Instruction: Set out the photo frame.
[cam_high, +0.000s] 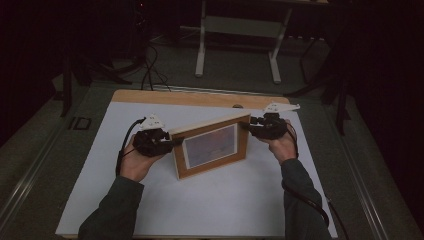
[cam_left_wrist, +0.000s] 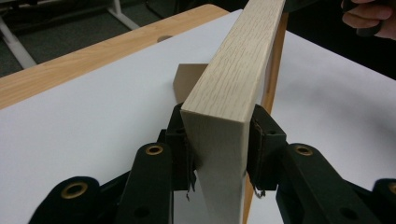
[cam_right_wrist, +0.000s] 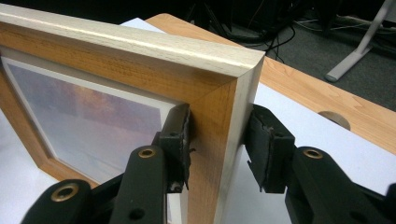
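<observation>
We have the wooden picture frame (cam_high: 212, 145) upright on the white sheet (cam_high: 215, 200) near the middle of the table, a gripper at each end. Left gripper (cam_high: 157, 141): jaws clamped across the frame's left side rail. Right gripper (cam_high: 260, 126): jaws pinching the upper right corner, front and back. We judge the step to be a two-handed lift or repositioning. Next move calls for matched motion of both hands, since uneven pull could twist the frame.
</observation>
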